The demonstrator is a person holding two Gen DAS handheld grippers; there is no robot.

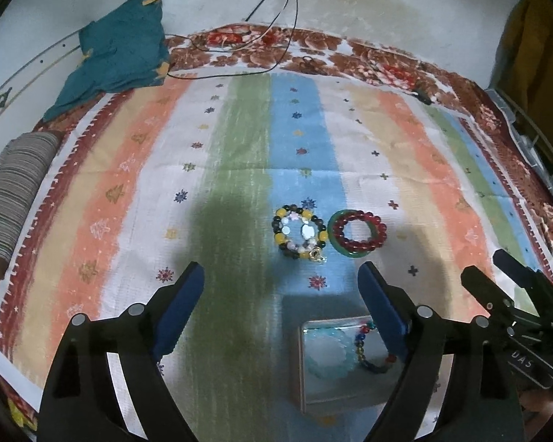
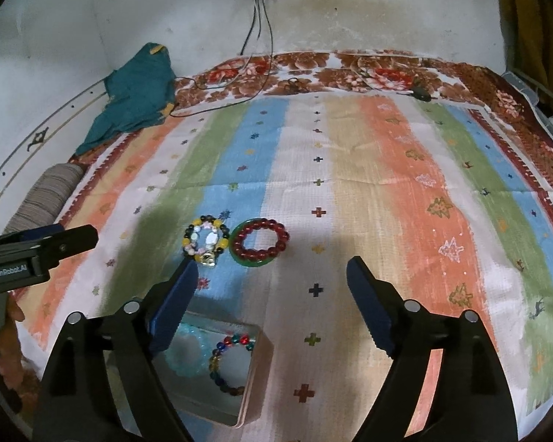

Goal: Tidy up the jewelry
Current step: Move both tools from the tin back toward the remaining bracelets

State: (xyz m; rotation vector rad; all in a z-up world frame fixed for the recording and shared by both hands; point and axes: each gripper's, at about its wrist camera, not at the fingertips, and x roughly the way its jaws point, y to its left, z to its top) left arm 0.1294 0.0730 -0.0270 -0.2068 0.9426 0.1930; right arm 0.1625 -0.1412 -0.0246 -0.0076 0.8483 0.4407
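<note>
A stained white wall (image 2: 350,18) rises behind the striped cloth (image 2: 350,169) under dim light.

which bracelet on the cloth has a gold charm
The yellow and dark beaded bracelet, left of the red bead bracelet; its gold charm hangs at the near edge.

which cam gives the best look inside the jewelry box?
Right wrist. The box shows most of its interior there: the aqua bracelet and multicolor bead bracelet both read, with only its near-left corner behind a finger. In the left wrist view the box is blurrier and a finger covers its right side.
</note>
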